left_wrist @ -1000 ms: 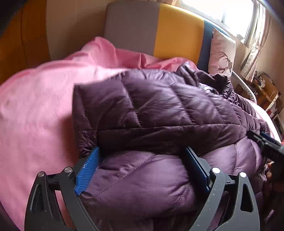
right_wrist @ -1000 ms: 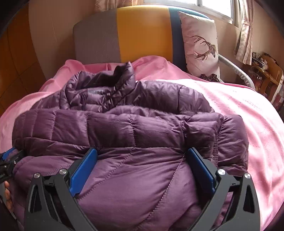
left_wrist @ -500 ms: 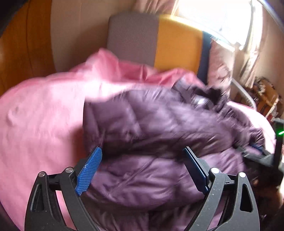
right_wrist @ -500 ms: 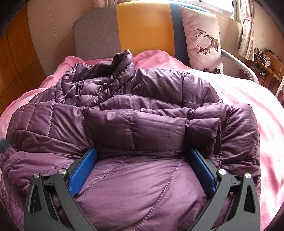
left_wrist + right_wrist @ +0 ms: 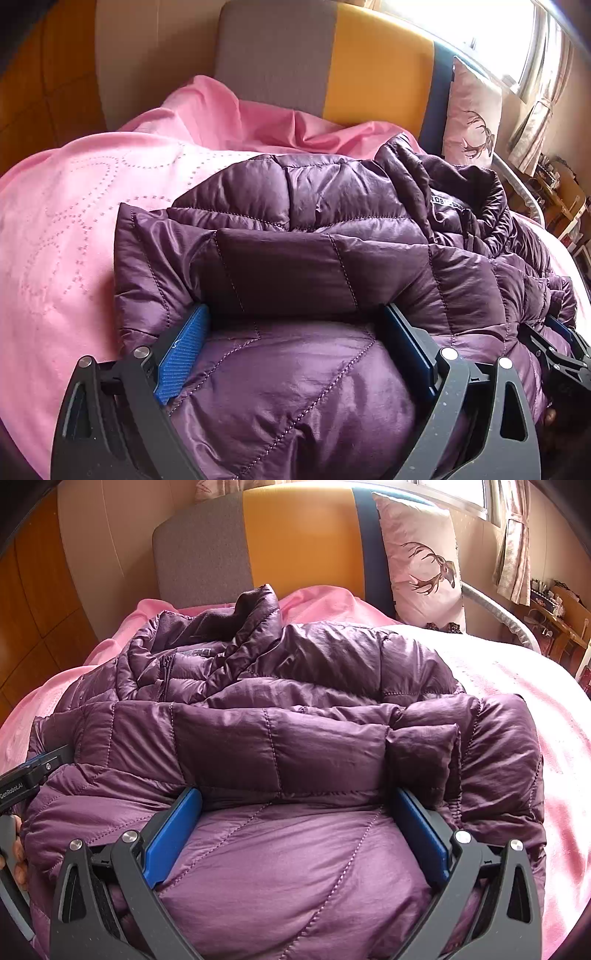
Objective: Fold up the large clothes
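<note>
The purple puffer jacket (image 5: 295, 746) lies half-folded on the pink bedspread (image 5: 66, 229) — puffy, light and slick, likely to spring open. Left gripper (image 5: 295, 325) and right gripper (image 5: 299, 805) both gape wide, padding bulging between their jaws, nothing pinched — best gripped at stitched hems.

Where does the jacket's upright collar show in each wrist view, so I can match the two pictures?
Left wrist: the collar sits upper right of centre, left of the deer pillow.
Right wrist: the collar stands upper centre, slightly left, in front of the headboard.
Shared landmark: the deer pillow, at the top right in the right wrist view too.
</note>
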The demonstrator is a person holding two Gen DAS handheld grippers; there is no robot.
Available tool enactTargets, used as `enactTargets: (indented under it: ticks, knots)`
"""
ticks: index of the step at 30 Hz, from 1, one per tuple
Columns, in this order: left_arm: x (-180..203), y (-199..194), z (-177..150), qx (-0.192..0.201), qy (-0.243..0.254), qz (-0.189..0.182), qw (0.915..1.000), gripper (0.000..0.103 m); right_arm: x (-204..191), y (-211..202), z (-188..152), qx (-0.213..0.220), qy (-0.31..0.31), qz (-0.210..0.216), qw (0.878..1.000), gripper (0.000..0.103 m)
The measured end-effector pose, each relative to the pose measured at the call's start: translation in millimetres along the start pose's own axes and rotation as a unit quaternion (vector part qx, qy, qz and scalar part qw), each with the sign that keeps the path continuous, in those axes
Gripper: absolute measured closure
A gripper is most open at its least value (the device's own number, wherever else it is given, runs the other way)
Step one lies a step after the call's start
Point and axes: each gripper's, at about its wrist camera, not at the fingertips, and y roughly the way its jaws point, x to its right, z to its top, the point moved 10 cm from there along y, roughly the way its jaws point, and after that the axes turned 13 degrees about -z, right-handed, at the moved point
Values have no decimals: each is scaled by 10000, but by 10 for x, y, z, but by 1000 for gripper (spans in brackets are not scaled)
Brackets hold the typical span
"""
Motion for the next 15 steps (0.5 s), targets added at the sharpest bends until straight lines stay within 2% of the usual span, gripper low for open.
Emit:
enactTargets:
  ticks: [5, 7, 9, 12, 15]
  knots:
    - [61, -289, -39, -16, 101, 229, 9997, 11, 10, -7, 4, 8, -6, 1, 10000, 2]
    - [51, -540, -157, 87, 86, 341, 9993, 11, 7, -13, 12, -12, -15, 7, 10000, 2]
    - [75, -772, -283, 212, 96, 258, 9994, 11, 10, -46, 37, -37, -23, -11, 10000, 2]
    - [111, -1134, -471, 413, 323, 319, 9981, 11, 22, -177, 51, -127, -59, -57, 9999, 2]
    - [139, -1429, -680, 562, 485, 340, 9967, 11, 54, -406, -6, -137, 178, 158, 9996, 2]
